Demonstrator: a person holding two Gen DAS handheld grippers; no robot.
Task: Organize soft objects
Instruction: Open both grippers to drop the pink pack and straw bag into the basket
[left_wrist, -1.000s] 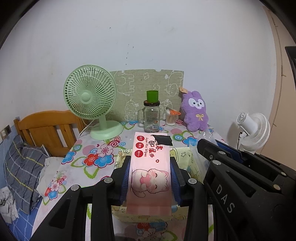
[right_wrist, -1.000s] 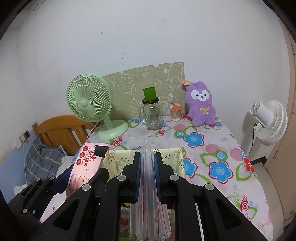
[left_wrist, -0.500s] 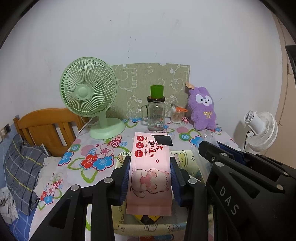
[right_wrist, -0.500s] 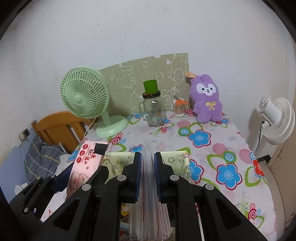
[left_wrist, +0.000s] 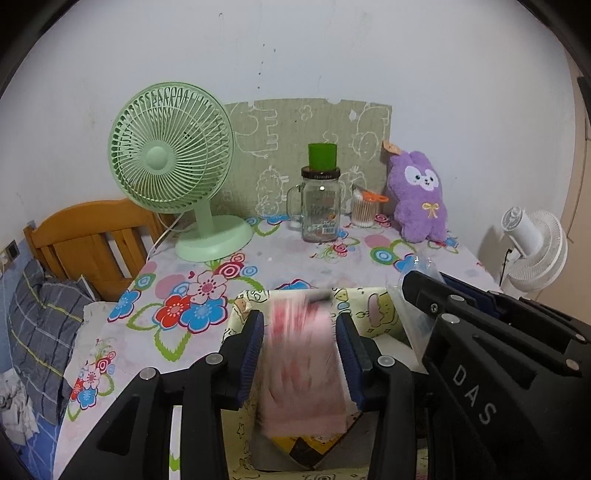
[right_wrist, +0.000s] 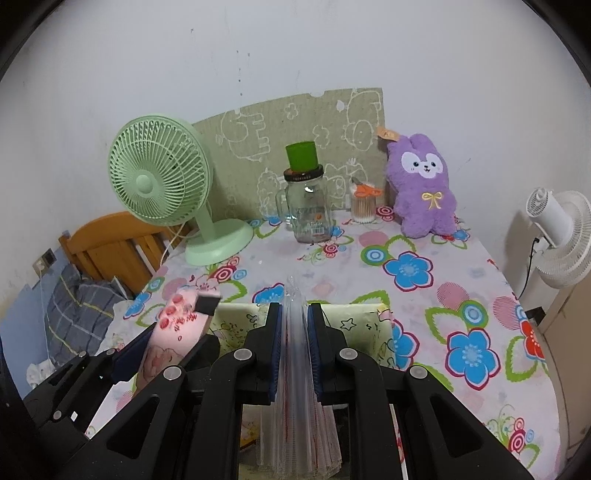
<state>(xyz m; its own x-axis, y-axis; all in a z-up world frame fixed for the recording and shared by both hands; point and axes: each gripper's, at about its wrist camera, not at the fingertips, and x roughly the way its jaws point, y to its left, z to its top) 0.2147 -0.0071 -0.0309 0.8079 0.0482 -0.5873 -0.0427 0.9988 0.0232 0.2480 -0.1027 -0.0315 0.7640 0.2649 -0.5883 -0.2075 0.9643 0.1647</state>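
A pink pack of wet wipes (left_wrist: 303, 354) lies blurred between the fingers of my left gripper (left_wrist: 301, 332), with small gaps on both sides, over a yellow cartoon-print fabric box (left_wrist: 373, 302). The pack also shows in the right wrist view (right_wrist: 181, 325). My right gripper (right_wrist: 294, 328) is shut on a clear plastic packet (right_wrist: 295, 406) above the same box (right_wrist: 365, 325). A purple plush bunny (left_wrist: 419, 195) sits at the table's far right.
A green desk fan (left_wrist: 173, 162), a glass jar with a green cup on top (left_wrist: 320, 199) and a cotton swab jar (left_wrist: 364, 208) stand at the back of the flowered tablecloth (left_wrist: 184, 295). A wooden headboard (left_wrist: 88, 240) stands left, a white fan (left_wrist: 532, 251) right.
My left gripper's jaws have opened and the pink wipes pack is slipping down between them, blurred. Both grippers have lowered toward the yellow box. The right gripper still holds its packet.
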